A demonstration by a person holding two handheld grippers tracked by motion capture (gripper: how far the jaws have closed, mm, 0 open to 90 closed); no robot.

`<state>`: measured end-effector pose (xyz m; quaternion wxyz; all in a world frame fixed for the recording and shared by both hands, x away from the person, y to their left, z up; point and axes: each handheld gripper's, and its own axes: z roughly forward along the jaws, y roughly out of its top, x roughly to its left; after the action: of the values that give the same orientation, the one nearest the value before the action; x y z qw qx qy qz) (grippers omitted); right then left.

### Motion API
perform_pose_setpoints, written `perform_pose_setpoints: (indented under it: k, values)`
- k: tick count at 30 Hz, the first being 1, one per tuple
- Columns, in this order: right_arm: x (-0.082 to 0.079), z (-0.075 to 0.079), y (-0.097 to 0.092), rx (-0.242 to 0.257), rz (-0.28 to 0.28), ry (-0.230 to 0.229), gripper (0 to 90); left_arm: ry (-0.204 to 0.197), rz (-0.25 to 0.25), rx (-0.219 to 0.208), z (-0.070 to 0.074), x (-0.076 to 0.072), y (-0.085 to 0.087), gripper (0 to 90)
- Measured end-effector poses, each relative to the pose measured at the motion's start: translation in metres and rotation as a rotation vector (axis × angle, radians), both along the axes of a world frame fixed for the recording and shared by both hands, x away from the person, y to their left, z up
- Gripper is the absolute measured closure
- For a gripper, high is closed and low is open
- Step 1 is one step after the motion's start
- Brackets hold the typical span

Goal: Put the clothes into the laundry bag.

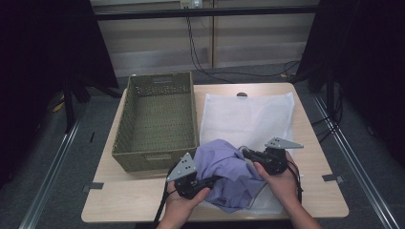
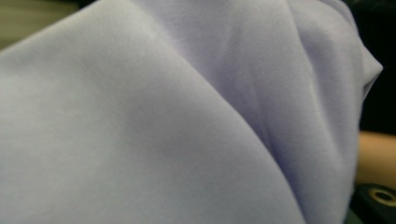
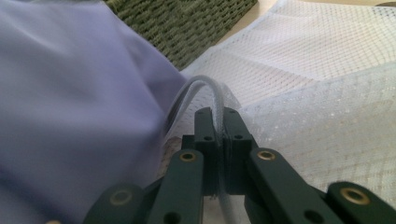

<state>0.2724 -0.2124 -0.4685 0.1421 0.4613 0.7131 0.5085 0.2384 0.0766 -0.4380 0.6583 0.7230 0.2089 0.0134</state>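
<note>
Both forearms come in from the bottom, and each hand holds a gripper. The left gripper (image 1: 206, 182) sits low and points right, with its tips hidden, so it is hard to tell how the jaws stand. The right gripper (image 3: 218, 122) points left with its two black jaws pressed tight together.

A light wooden table (image 1: 143, 200) with rounded corners stands on a grey carpeted floor (image 1: 57, 191). Behind it runs a pale panelled wall (image 1: 157, 43) crossed by a dark horizontal bar (image 1: 205, 13). Black cables (image 1: 196, 52) hang down the wall to the floor. Dark curtains (image 1: 43, 57) close off both sides. 2 metal rails (image 1: 47, 176) run along the floor beside the table.
</note>
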Motion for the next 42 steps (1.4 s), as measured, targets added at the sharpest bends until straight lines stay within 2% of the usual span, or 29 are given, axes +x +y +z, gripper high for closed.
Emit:
perform_pose_setpoints:
  k: [1, 2, 3, 4, 5, 6, 8, 9, 10, 11, 12, 14, 15, 16, 18, 19, 21, 22, 23, 25, 27, 29, 31, 32, 33, 35, 37, 38, 42]
  values:
    - [0.001, 0.0, -0.001, 0.004, -0.003, 0.0, 87.3, 0.01, -0.025, -0.025, 0.0, 0.001, -0.001, 74.1]
    - [0.001, -0.001, -0.001, 0.002, 0.0, 0.002, 87.3, 0.017, -0.034, -0.026, -0.002, 0.002, -0.003, 73.9]
    - [0.002, -0.001, -0.001, 0.006, 0.001, 0.002, 87.3, 0.028, -0.044, -0.013, -0.007, 0.004, -0.009, 73.9]
    - [0.003, -0.001, -0.002, 0.009, 0.005, 0.005, 87.3, 0.04, -0.045, 0.019, -0.012, 0.005, -0.014, 73.9]
    - [0.003, -0.002, -0.002, 0.012, 0.011, 0.008, 87.3, 0.059, -0.045, 0.072, -0.02, 0.007, -0.022, 73.6]
    - [0.004, -0.002, -0.003, 0.026, 0.013, 0.011, 87.3, 0.085, -0.032, 0.158, -0.029, 0.009, -0.031, 73.1]
    - [0.003, -0.001, -0.005, 0.057, 0.019, 0.018, 87.1, 0.111, 0.025, 0.325, -0.049, 0.012, -0.045, 71.9]
    - [0.003, 0.0, -0.005, 0.06, 0.02, 0.013, 86.9, 0.132, 0.057, 0.364, -0.057, 0.013, -0.049, 71.3]
    - [0.001, 0.002, -0.005, 0.066, 0.027, 0.008, 86.8, 0.149, 0.073, 0.352, -0.06, 0.015, -0.051, 71.0]
    - [-0.001, 0.004, -0.005, 0.068, 0.035, 0.002, 86.8, 0.17, 0.103, 0.338, -0.056, 0.016, -0.053, 70.8]
    - [-0.004, 0.007, -0.003, 0.075, 0.052, -0.011, 86.7, 0.17, 0.106, 0.328, -0.052, 0.016, -0.055, 70.8]
    - [-0.008, 0.012, -0.002, 0.08, 0.073, -0.04, 86.6, 0.143, 0.075, 0.276, -0.04, 0.015, -0.058, 70.7]
    - [-0.009, 0.014, -0.001, 0.086, 0.075, -0.053, 86.6, 0.132, 0.045, 0.237, -0.034, 0.014, -0.061, 70.7]
    - [-0.012, 0.019, -0.001, 0.098, 0.083, -0.071, 86.6, 0.12, 0.024, 0.235, -0.03, 0.013, -0.063, 70.7]
    - [-0.015, 0.025, -0.001, 0.113, 0.088, -0.098, 86.6, 0.079, 0.017, 0.259, -0.029, 0.011, -0.068, 70.7]
    - [-0.016, 0.027, 0.0, 0.118, 0.087, -0.105, 86.6, 0.087, 0.034, 0.29, -0.031, 0.013, -0.07, 70.8]
    - [-0.018, 0.03, 0.0, 0.114, 0.1, -0.121, 86.6, 0.149, 0.104, 0.343, -0.039, 0.021, -0.072, 71.0]
    - [-0.018, 0.031, 0.001, 0.115, 0.108, -0.121, 86.6, 0.18, 0.165, 0.354, -0.042, 0.026, -0.071, 71.2]
    - [-0.019, 0.031, 0.002, 0.11, 0.116, -0.122, 86.6, 0.197, 0.22, 0.336, -0.042, 0.029, -0.069, 71.7]
    - [-0.02, 0.032, 0.004, 0.104, 0.119, -0.127, 86.6, 0.19, 0.289, 0.303, -0.039, 0.03, -0.067, 71.6]
    - [-0.022, 0.034, 0.004, 0.112, 0.129, -0.141, 86.6, 0.126, 0.366, 0.255, -0.032, 0.027, -0.066, 70.4]
    - [-0.024, 0.038, 0.004, 0.122, 0.127, -0.159, 86.7, 0.113, 0.385, 0.25, -0.03, 0.025, -0.069, 66.4]
    - [-0.024, 0.04, 0.004, 0.102, 0.113, -0.161, 86.6, 0.161, 0.301, 0.305, -0.036, 0.028, -0.074, 56.5]
    - [-0.023, 0.039, 0.004, 0.081, 0.097, -0.151, 86.7, 0.163, 0.249, 0.31, -0.038, 0.027, -0.074, 48.3]
    - [-0.023, 0.036, 0.004, 0.074, 0.083, -0.145, 86.7, 0.116, 0.227, 0.3, -0.035, 0.02, -0.072, 40.8]
    - [-0.021, 0.031, 0.001, 0.059, 0.067, -0.136, 86.9, 0.064, 0.214, 0.292, -0.027, 0.008, -0.064, 31.3]
    - [-0.02, 0.028, -0.003, 0.064, 0.05, -0.123, 87.0, 0.083, 0.171, 0.265, -0.018, 0.003, -0.055, 23.7]
    - [-0.018, 0.027, -0.006, 0.062, 0.043, -0.118, 87.0, 0.081, 0.182, 0.266, -0.016, 0.001, -0.052, 19.1]
    - [-0.015, 0.024, -0.007, 0.055, 0.035, -0.106, 87.0, 0.045, 0.208, 0.24, -0.005, -0.007, -0.026, 13.8]
